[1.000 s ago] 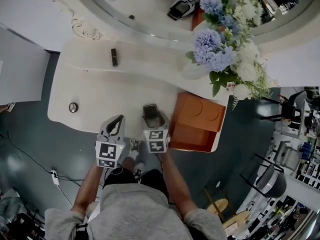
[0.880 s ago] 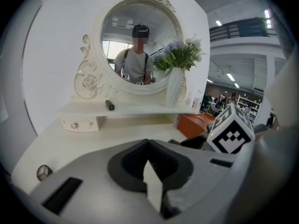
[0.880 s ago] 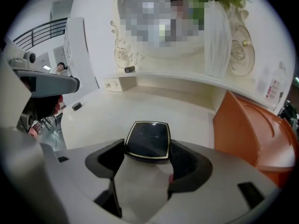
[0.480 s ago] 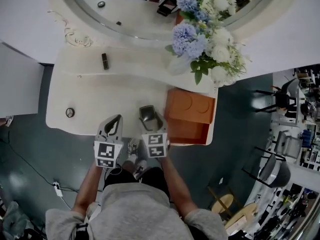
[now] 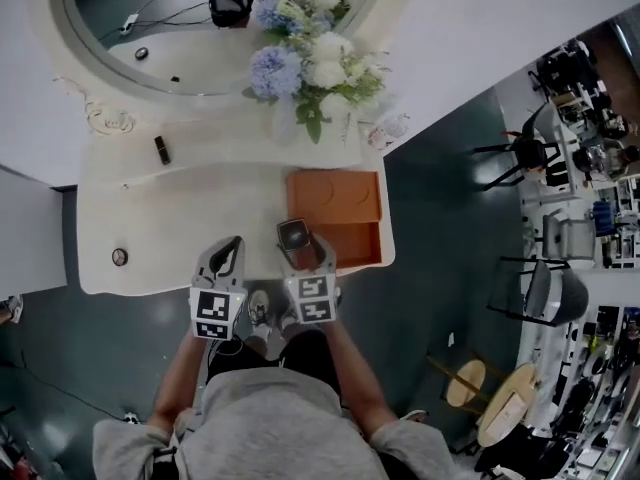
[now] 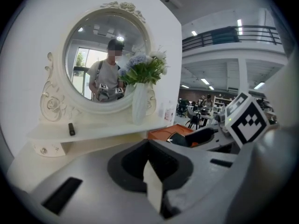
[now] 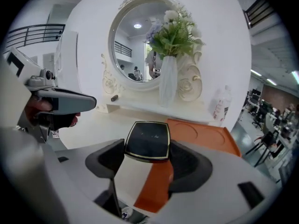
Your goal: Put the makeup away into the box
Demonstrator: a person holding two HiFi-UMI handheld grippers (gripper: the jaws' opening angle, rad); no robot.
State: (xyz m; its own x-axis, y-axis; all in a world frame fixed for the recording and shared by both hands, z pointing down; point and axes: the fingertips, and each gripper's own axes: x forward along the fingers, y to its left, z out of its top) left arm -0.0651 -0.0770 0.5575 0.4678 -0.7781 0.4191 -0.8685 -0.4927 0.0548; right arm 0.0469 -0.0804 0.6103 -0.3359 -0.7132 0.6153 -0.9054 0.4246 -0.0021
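An orange box (image 5: 335,200) stands on the white dressing table (image 5: 180,218) at its right end, also seen in the right gripper view as the box (image 7: 202,133). My right gripper (image 5: 297,242) is shut on a square black compact (image 7: 148,139) with a gold rim, held just above the table's front edge by the box's front left corner. To its left, my left gripper (image 5: 230,253) is shut with nothing in it; its pads (image 6: 149,157) meet. A black lipstick (image 5: 161,149) lies on the raised shelf at the back left. A small round item (image 5: 119,257) sits near the front left edge.
A white vase of blue and white flowers (image 5: 305,63) stands behind the box, in front of an oval mirror (image 5: 150,28). A small bottle (image 7: 220,105) is at the shelf's right end. Dark floor lies around the table, with chairs (image 5: 520,153) off to the right.
The head view has swung, so the table and box slide left in the picture. Both grippers keep about the same places, and the right one still holds the compact.
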